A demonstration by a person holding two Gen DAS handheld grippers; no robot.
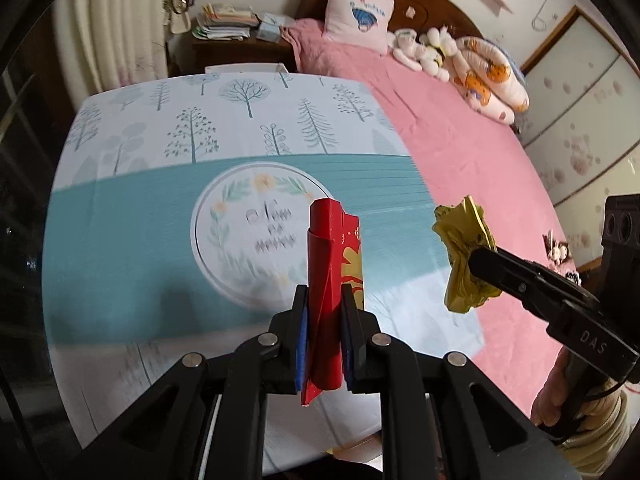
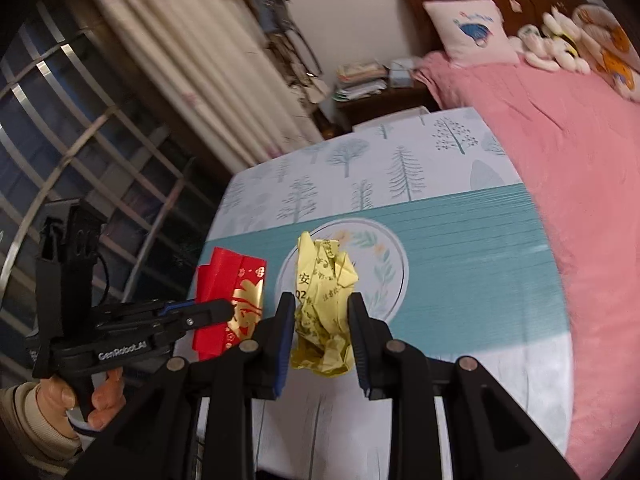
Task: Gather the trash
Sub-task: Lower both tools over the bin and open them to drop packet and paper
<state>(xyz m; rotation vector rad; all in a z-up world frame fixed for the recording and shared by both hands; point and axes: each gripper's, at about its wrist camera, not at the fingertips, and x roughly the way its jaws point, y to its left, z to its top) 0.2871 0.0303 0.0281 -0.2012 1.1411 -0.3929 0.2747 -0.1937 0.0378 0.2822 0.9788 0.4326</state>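
My left gripper (image 1: 325, 300) is clamped on the red envelope (image 1: 334, 276), which stands up between the blue pads with its lower end poking out below them. The hold sits low on a folded, slick card, so I judge it could pivot or slide out if I swing the gripper fast or tip it over.

My right gripper (image 2: 320, 306) is closed on the yellow wad (image 2: 323, 308), a crumpled paper ball pinched at its middle. The wad looks springy and loosely packed; I think the pads may only be squeezing outer folds, and a jolt could let it drop.

Both pieces hang above the surface (image 1: 120, 248), with its teal band and tree print, the envelope to the left and the wad to the right, near each other but apart. If I bring the grippers closer they could knock together and shake a piece loose.

The pink bed (image 1: 460, 152) runs along the right and far side. No bin shows in either view, so I cannot tell where to carry these; a blind move risks a drop onto the bed or off the surface's edge.
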